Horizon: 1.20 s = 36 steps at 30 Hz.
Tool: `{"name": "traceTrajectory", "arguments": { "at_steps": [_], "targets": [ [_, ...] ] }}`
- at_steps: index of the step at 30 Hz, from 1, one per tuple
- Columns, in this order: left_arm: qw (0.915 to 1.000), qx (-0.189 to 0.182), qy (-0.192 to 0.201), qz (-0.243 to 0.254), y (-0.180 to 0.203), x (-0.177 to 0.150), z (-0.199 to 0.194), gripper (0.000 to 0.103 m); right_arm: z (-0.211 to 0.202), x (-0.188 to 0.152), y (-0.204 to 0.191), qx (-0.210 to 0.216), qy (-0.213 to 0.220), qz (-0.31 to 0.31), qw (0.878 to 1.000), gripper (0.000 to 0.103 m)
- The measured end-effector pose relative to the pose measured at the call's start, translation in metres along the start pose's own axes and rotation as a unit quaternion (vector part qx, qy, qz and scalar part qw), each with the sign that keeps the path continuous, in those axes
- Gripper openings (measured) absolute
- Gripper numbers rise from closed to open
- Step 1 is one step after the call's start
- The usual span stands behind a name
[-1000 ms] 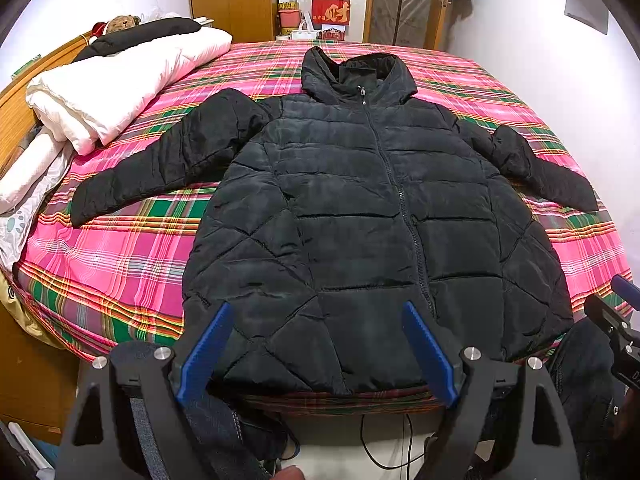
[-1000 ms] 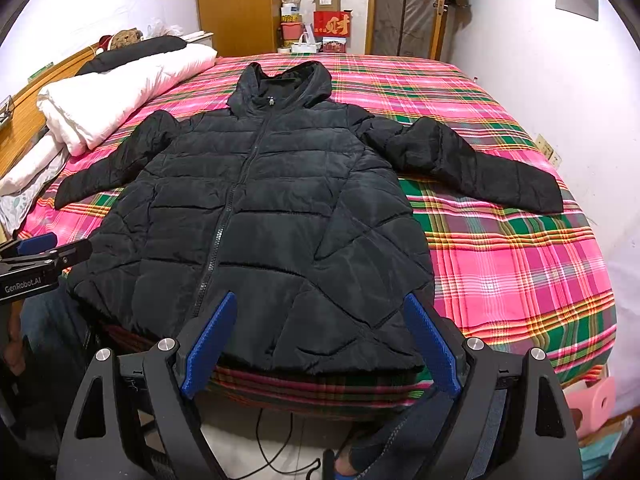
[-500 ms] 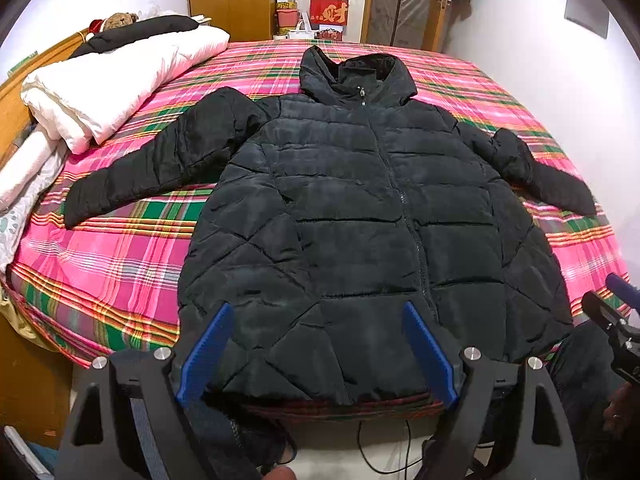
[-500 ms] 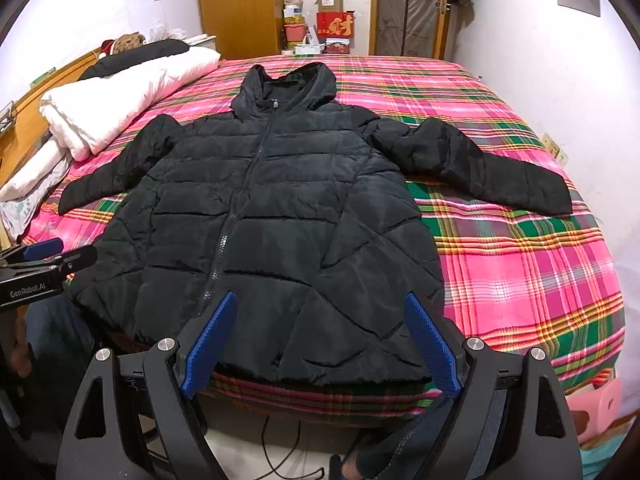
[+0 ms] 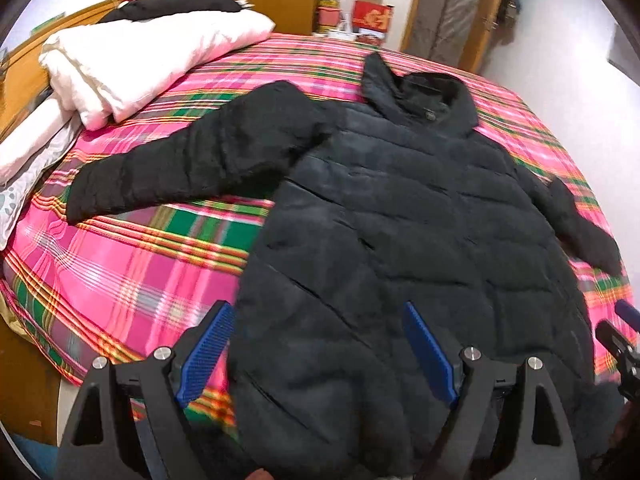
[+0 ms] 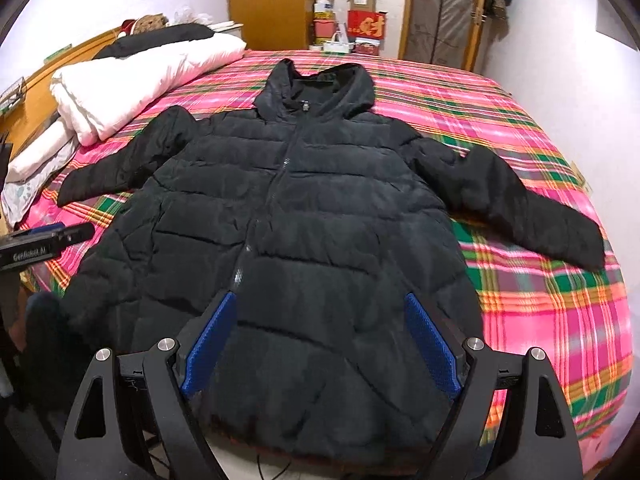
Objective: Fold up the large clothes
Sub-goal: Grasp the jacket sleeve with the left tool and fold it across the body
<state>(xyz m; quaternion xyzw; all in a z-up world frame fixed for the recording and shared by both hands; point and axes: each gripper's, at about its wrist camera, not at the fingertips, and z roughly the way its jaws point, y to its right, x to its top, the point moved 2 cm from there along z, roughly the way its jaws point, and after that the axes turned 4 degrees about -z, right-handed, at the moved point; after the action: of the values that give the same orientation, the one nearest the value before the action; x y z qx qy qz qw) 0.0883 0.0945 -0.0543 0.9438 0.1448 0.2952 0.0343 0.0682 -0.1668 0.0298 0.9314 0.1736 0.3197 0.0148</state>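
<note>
A black puffer jacket (image 6: 304, 216) lies flat and zipped, front up, on a bed with a pink plaid cover (image 6: 532, 296), hood (image 6: 320, 88) toward the far side and both sleeves spread outward. Its hem reaches the near edge of the bed. The left gripper (image 5: 320, 356) hangs over the jacket's lower left part, jaws wide open and empty, its blue pads (image 5: 204, 356) apart above the fabric. The right gripper (image 6: 320, 356) hangs over the lower right part of the jacket, jaws likewise wide open with nothing between them. A folded white quilt (image 6: 132, 80) rests left of the jacket, near the wooden headboard (image 6: 40, 84).
</note>
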Motion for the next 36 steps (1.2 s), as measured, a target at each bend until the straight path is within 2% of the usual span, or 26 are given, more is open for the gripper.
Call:
{"name": "traceTrajectory", "arguments": {
  "at_steps": [7, 10, 12, 17, 23, 25, 31, 32, 33, 36],
  "targets": [
    [0.998, 0.025, 0.01, -0.058, -0.057, 0.043, 0.04, 0.086, 0.043, 0.034, -0.018, 0.013, -0.007, -0.023, 1.0, 0.085],
    [0.9969, 0.022, 0.015, -0.074, -0.077, 0.058, 0.056, 0.081, 0.062, 0.046, -0.027, 0.019, -0.009, -0.032, 0.999, 0.085],
    [0.9958, 0.017, 0.011, -0.09, -0.093, 0.067, 0.069, 0.078, 0.074, 0.052, -0.034, 0.023, -0.013, -0.036, 0.999, 0.086],
    [0.9907, 0.043, -0.003, -0.129, -0.133, 0.082, 0.105, 0.076, 0.099, 0.063, -0.048, 0.031, -0.021, -0.049, 0.998, 0.086],
    [0.9764, 0.057, -0.014, -0.208, -0.184, 0.086, 0.135, 0.076, 0.123, 0.068, -0.057, 0.035, -0.034, -0.06, 0.997, 0.085],
    [0.9696, 0.049, -0.014, -0.239, -0.199, 0.085, 0.143, 0.075, 0.129, 0.069, -0.059, 0.034, -0.036, -0.062, 0.997, 0.086],
    [0.9578, 0.031, 0.019, -0.285, -0.226, 0.096, 0.156, 0.075, 0.142, 0.072, -0.058, 0.028, -0.041, -0.061, 0.997, 0.086],
    [0.9568, 0.032, 0.025, -0.288, -0.228, 0.097, 0.158, 0.071, 0.143, 0.072, -0.057, 0.027, -0.042, -0.06, 0.997, 0.086],
    [0.9567, 0.042, 0.029, -0.287, -0.23, 0.099, 0.16, 0.062, 0.144, 0.072, -0.056, 0.026, -0.042, -0.059, 0.997, 0.086],
    [0.96, 0.072, 0.039, -0.268, -0.231, 0.105, 0.164, 0.051, 0.148, 0.074, -0.053, 0.021, -0.043, -0.055, 0.997, 0.086]
  ]
}}
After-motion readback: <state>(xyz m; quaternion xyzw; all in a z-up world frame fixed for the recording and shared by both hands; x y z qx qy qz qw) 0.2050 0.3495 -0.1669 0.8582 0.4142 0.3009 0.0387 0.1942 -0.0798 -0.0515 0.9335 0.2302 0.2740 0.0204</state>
